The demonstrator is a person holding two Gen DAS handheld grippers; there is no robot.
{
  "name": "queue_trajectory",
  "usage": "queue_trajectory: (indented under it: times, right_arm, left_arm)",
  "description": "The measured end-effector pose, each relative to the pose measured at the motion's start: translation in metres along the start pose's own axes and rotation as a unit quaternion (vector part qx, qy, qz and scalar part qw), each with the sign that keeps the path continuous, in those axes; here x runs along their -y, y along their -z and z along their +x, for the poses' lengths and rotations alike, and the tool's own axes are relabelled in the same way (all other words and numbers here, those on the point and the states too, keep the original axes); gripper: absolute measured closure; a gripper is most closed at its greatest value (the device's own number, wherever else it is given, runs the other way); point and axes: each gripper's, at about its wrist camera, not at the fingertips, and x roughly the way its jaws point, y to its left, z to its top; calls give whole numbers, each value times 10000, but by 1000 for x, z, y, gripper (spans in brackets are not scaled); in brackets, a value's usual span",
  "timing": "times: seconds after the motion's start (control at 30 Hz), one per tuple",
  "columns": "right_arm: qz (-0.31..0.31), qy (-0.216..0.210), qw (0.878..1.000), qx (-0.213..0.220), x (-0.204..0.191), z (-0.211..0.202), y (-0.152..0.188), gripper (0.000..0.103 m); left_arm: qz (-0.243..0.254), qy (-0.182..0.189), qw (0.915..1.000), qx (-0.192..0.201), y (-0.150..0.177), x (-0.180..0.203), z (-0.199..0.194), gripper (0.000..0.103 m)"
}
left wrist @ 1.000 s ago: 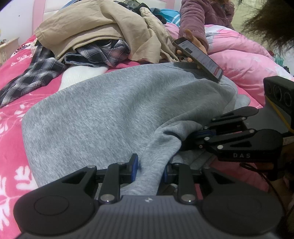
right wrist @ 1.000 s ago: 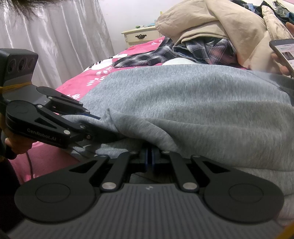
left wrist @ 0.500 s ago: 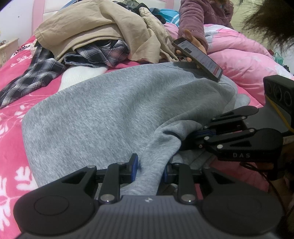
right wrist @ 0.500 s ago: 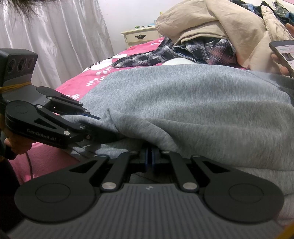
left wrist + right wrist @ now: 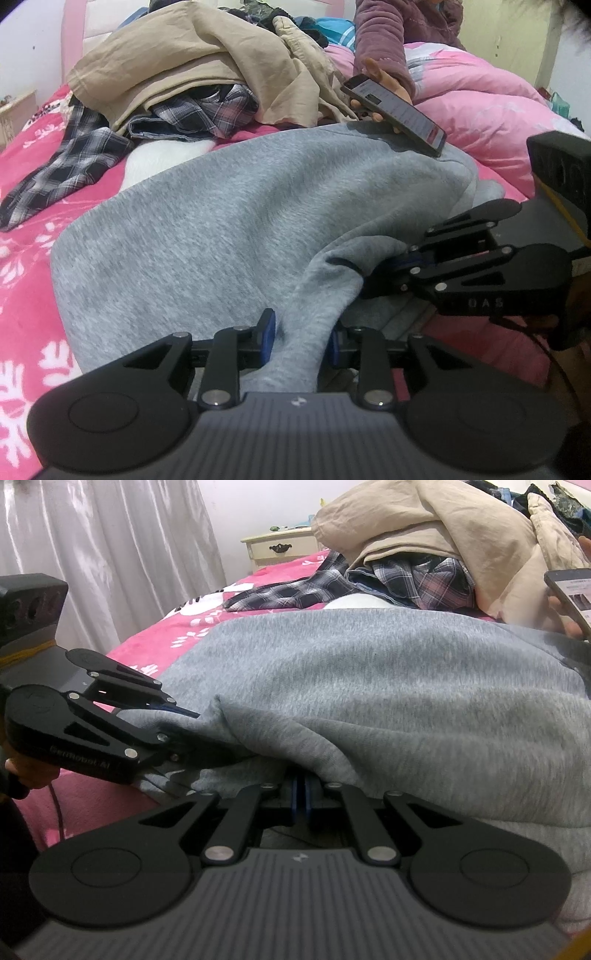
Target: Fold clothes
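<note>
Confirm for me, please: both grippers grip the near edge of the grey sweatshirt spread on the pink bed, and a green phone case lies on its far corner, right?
Not quite. On the far corner of the grey sweatshirt is a dark phone held in a person's hand, not a green case; the left wrist view shows it. The rest holds: the left gripper and right gripper grip its near edge on the pink bed.

Both handheld tools are matte black plastic. The left gripper (image 5: 301,338) has a ribbed grey base plate, two round discs at its sides, silver rivets on angled link arms and blue pads lining its jaws. The right gripper (image 5: 302,799) matches it, with white lettering along one arm, a boxy camera block and a thin black cable.
</note>
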Motion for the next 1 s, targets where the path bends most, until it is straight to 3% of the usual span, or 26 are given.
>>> queue_trajectory:
  times: [0.33,0.67,0.87,1.0]
  right_arm:
    - [305,19,9994,-182,1,1,-6,99]
    - [1070,-98,9932,-454,8,-15,-14,95]
    - [1815,-299,9809,-630,21,-28,-14,88]
    - [2506,-788,9623,-706,31,-35,-15,82]
  left_arm:
    - [406,-350,9986,-37,0,11,-2,66]
    - [537,-491,9973,-90,-2,15,-6,59]
    - [595,-413,9973,-86,0,12,-16,55]
    - [395,-8,9991,170,-1,3,-32,55]
